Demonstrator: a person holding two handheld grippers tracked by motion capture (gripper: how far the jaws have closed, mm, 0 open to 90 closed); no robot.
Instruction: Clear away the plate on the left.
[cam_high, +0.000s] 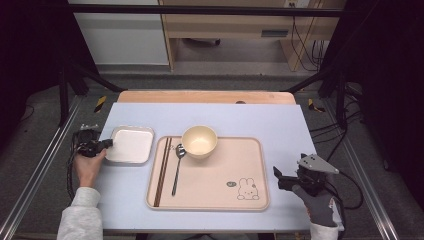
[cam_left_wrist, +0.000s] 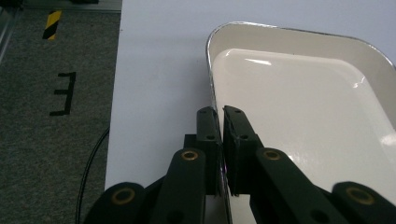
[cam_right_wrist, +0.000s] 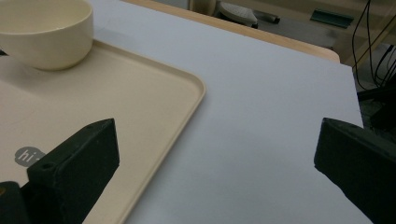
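A white square dish (cam_high: 131, 144) with a metal rim lies on the light blue table, left of the beige tray (cam_high: 215, 192). My left gripper (cam_high: 107, 143) is shut on the dish's left rim (cam_left_wrist: 215, 100), one jaw outside the rim and one inside. The tray carries a cream bowl (cam_high: 199, 141), a spoon (cam_high: 178, 167) and dark chopsticks (cam_high: 163, 170). My right gripper (cam_high: 278, 177) hovers open just right of the tray's edge (cam_right_wrist: 187, 114), with bare table between its jaws. The bowl (cam_right_wrist: 44, 30) sits far off to its left.
A rabbit drawing (cam_high: 247, 190) marks the tray's near right corner. The table's wooden far edge (cam_high: 205, 96) lies beyond the blue mat. Metal frame rails (cam_high: 45, 160) run along both sides, with cables on the floor at the right.
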